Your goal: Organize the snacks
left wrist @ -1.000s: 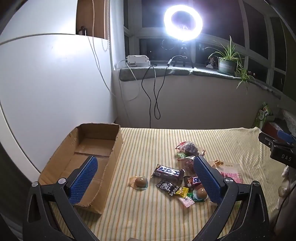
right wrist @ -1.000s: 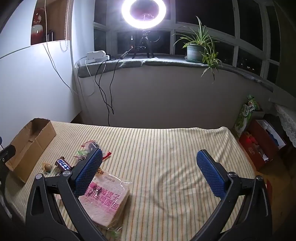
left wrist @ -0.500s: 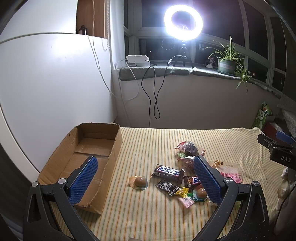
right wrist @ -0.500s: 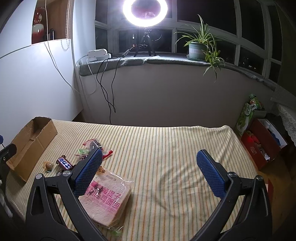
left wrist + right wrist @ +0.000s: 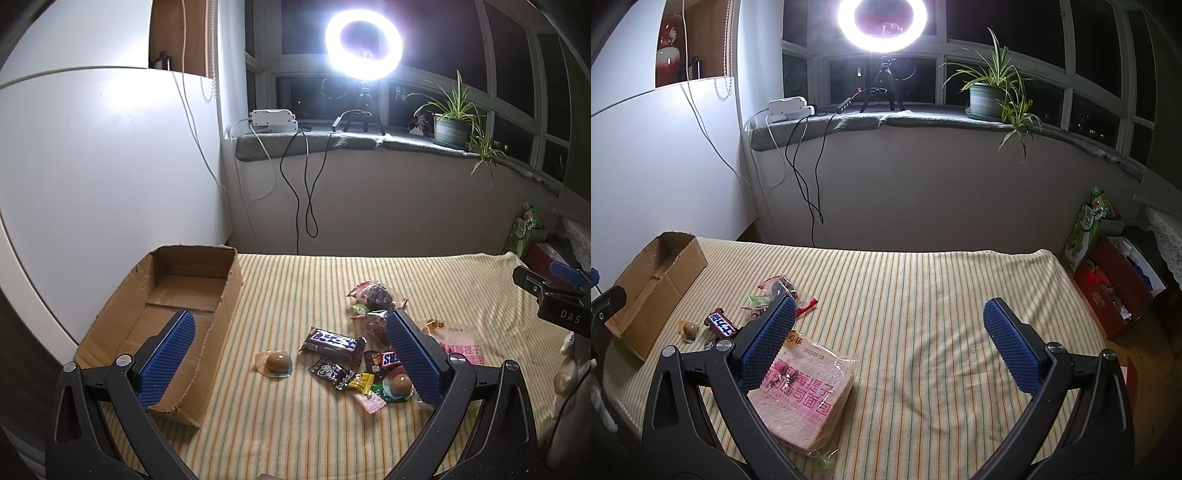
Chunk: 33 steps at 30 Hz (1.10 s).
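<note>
An open cardboard box (image 5: 184, 295) (image 5: 653, 284) lies at the left of a striped bed cover. Right of it sits a heap of snacks: a dark chocolate bar (image 5: 332, 340) (image 5: 722, 325), a round jelly cup (image 5: 277, 362) (image 5: 690, 328), small candies (image 5: 360, 382), a red packet (image 5: 373, 293) and a bagged bread loaf with pink print (image 5: 805, 395) (image 5: 460, 341). My left gripper (image 5: 288, 354) hovers open above the jelly cup and bar, holding nothing. My right gripper (image 5: 890, 347) is open over bare cover, its left finger above the bread.
A white wall stands behind the box. Cables (image 5: 306, 184) hang from the sill, which carries a ring light (image 5: 364, 44) and a potted plant (image 5: 990, 96). A red box (image 5: 1115, 284) and a green bag (image 5: 1089, 229) sit off the bed's right edge.
The right wrist view has dipped slightly toward the bed, so the bread and snacks sit a little higher in frame. The left gripper has barely moved. Both stay open.
</note>
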Tool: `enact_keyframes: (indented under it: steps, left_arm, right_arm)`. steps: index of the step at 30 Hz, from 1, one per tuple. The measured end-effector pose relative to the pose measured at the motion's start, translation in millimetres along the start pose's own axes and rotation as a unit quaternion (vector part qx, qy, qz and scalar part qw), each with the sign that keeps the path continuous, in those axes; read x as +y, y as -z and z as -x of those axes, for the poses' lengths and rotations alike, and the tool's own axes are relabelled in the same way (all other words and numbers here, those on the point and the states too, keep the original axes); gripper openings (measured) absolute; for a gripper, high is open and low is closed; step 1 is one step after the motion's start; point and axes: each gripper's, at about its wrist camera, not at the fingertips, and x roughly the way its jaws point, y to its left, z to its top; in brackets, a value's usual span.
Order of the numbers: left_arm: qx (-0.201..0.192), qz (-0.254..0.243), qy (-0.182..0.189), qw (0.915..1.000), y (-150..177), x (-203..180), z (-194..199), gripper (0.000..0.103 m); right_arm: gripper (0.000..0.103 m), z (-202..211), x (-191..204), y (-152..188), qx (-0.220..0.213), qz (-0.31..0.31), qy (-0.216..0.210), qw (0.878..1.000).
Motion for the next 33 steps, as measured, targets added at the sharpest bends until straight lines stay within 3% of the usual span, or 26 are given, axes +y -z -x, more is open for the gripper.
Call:
enact_keyframes:
  steps: [33]
  left_arm:
    - [0.013, -0.001, 0.020, 0.9997, 4.4, -8.3, -7.7, 0.102]
  right_arm:
    - [0.103, -6.9, -4.2, 5.1, 0.019, 0.003, -0.021, 1.000]
